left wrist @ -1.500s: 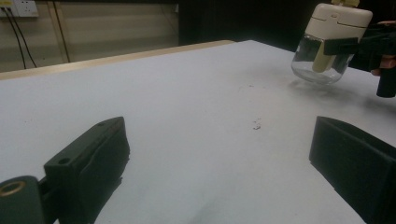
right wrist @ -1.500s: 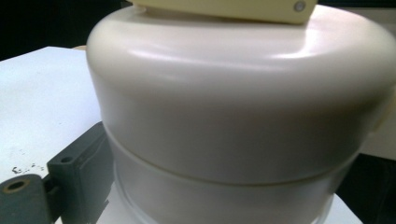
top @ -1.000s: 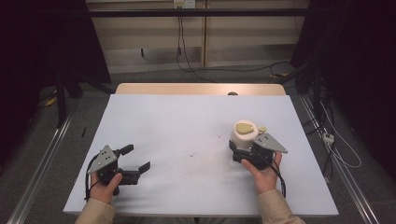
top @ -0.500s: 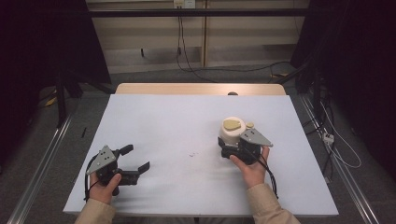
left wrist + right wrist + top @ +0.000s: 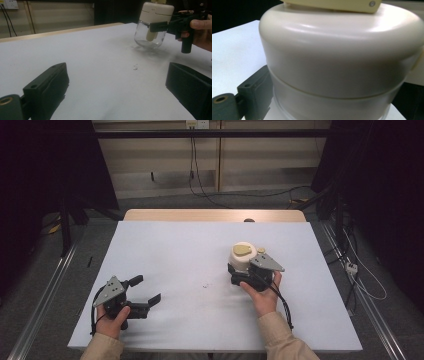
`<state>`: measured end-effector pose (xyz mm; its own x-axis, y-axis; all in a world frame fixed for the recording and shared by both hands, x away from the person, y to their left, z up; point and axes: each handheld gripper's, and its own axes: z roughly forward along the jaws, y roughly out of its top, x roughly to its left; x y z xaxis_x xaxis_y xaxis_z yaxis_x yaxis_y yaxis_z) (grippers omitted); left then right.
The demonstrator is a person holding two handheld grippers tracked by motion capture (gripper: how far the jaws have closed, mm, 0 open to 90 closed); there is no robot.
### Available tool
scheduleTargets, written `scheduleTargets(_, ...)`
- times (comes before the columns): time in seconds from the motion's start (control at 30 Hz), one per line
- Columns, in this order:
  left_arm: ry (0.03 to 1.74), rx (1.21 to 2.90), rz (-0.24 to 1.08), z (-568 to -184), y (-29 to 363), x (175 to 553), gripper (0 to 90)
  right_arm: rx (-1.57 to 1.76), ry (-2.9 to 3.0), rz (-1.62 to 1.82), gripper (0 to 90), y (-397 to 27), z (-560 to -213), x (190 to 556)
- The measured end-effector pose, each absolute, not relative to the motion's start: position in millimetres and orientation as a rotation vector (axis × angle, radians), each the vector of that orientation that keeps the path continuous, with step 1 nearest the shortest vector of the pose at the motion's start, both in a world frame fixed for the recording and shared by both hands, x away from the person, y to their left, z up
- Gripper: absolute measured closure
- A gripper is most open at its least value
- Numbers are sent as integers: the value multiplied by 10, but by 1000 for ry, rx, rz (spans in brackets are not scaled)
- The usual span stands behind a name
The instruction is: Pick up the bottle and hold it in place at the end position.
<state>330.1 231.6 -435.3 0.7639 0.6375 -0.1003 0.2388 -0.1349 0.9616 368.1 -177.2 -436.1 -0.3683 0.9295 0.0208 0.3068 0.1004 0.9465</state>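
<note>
1. The right gripper [image 5: 243, 272] has black, blocky jaws with a flat grey three-cornered plate on top; the jaws are clamped on the jar [image 5: 242, 260], one on each side of its neck just under the lid.
2. The jar is a round clear-glass vessel with a bulging, rounded base [image 5: 149, 37]. Its cap is a smooth, matte cream lid [image 5: 342, 47], domed at the shoulders, with a flat yellowish tab on top.
3. The right hand [image 5: 261, 290] grips the handle from behind, with the forearm in a beige sleeve running back toward the person. In the left gripper view the jar hangs upright in the jaws, its base seemingly just clear of the tabletop [image 5: 190, 250], a faint shadow beneath.
4. The left gripper [image 5: 145, 292] is of the same black make, and its jaws stand wide apart, holding nothing. They point across the tabletop toward the jar, which sits well apart from them, ahead and to their right.
5. The left hand [image 5: 116, 317] wraps the handle low, near the tabletop's near edge.
6. The tabletop is a flat, pale, matte sheet with a small dark speck [image 5: 205, 285] between the two grippers.
</note>
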Motion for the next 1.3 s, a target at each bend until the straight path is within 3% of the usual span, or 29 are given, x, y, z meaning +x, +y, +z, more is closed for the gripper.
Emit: scheduleTargets(1.3, 697, 1707, 387, -4359, 2312, 3297, 42, 1196, 1802, 1262, 56, -1469, -4413, 4013)
